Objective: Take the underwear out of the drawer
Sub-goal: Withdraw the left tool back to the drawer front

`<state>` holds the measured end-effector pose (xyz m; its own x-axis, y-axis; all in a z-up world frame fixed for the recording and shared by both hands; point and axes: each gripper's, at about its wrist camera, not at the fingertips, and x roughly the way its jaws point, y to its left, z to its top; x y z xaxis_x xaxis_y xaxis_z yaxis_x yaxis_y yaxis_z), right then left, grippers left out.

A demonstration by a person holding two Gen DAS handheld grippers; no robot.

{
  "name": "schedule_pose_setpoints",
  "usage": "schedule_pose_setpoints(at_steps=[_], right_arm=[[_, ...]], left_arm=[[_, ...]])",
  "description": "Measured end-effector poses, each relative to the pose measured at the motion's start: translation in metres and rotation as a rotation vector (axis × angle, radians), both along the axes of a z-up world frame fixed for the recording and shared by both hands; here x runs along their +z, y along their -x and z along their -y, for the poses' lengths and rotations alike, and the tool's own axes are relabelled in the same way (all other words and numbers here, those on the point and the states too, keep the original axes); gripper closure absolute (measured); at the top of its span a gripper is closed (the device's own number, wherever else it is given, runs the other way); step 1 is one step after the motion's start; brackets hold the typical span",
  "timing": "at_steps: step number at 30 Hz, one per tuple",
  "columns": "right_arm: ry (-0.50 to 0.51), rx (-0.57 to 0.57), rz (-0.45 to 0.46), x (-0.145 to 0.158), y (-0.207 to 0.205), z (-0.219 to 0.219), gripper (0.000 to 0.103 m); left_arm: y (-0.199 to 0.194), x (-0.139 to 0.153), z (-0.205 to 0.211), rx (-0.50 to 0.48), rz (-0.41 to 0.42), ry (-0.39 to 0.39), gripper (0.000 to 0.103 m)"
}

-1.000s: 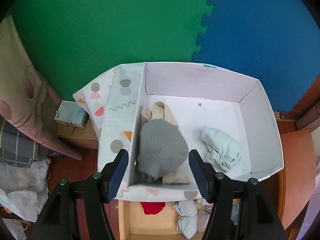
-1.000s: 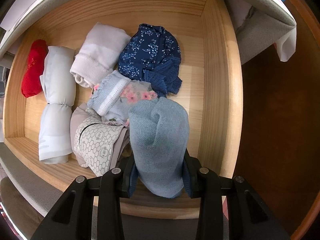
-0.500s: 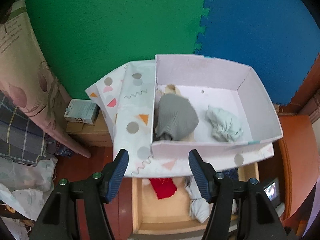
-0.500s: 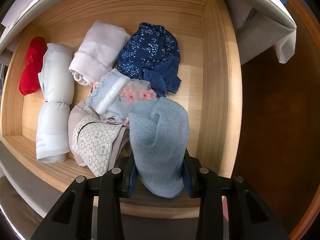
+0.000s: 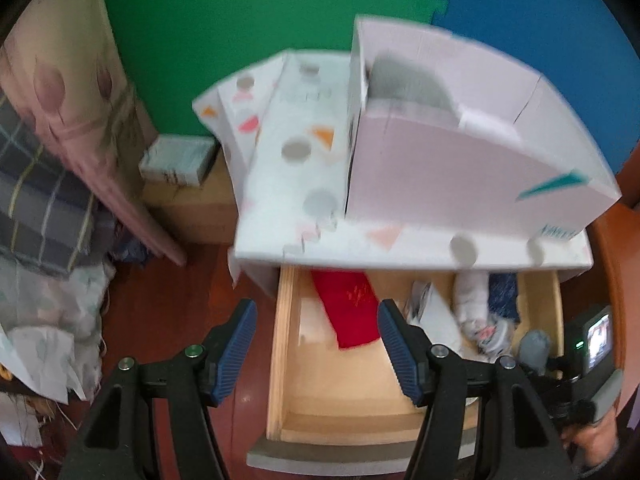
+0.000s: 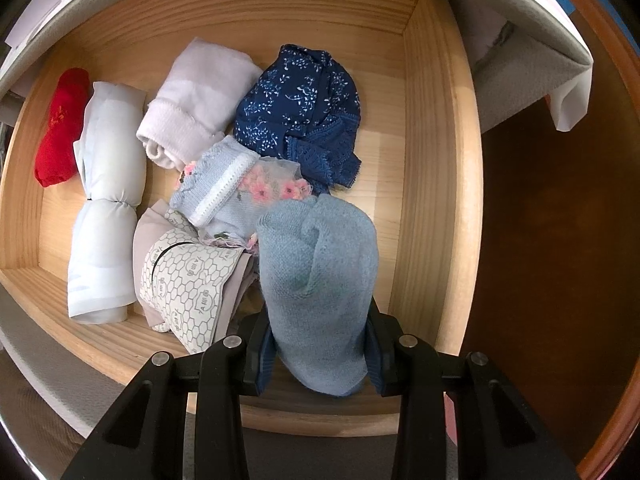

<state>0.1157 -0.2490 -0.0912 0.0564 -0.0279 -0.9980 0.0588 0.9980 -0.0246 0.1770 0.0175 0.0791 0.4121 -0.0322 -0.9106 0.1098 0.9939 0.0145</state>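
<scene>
- The right gripper (image 6: 320,354) points down into the open pale wooden drawer (image 6: 436,184), its blue-padded jaws closed on a folded light blue knit underwear piece (image 6: 318,280) that stands up between them, at the drawer's near right part.
- Just beside that piece lie a pale blue garment with a white band and pink flowers (image 6: 228,196) and a beige folded cloth with a honeycomb print (image 6: 188,280) (the two overlap).
- Farther in the drawer: a navy floral lace-edged garment (image 6: 300,116), a rolled pale lilac garment (image 6: 196,108), a long white roll tied at its middle (image 6: 106,196), and a red folded garment (image 6: 60,128) against the left wall.
- The left gripper (image 5: 314,346) hangs above the drawer's left side with jaws standing apart and nothing between them.
- Beyond it, a white cardboard box (image 5: 460,168) sits on a surface under a cloth with coloured shapes (image 5: 296,152); grey fabric (image 5: 408,80) shows inside the box (blurred).
- Behind is a green and blue foam mat (image 5: 240,12).
</scene>
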Motion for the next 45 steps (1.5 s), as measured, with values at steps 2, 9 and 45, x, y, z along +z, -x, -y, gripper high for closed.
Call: schedule_pose_setpoints(at_steps=[2,9,45], right_arm=[[0.002,-0.001,0.001,0.000,0.000,0.001,0.069],[0.005,-0.003,0.002,-0.003,0.001,-0.002,0.069],[-0.030,-0.022,0.055,0.012,0.006,0.009,0.068]], left_arm=[[0.005,-0.021,0.000,0.018,-0.029,-0.003,0.039],[0.023,-0.078,0.013,0.024,-0.106,-0.023,0.039],[0.035,-0.125,0.013,0.076,-0.181,-0.003,0.039]])
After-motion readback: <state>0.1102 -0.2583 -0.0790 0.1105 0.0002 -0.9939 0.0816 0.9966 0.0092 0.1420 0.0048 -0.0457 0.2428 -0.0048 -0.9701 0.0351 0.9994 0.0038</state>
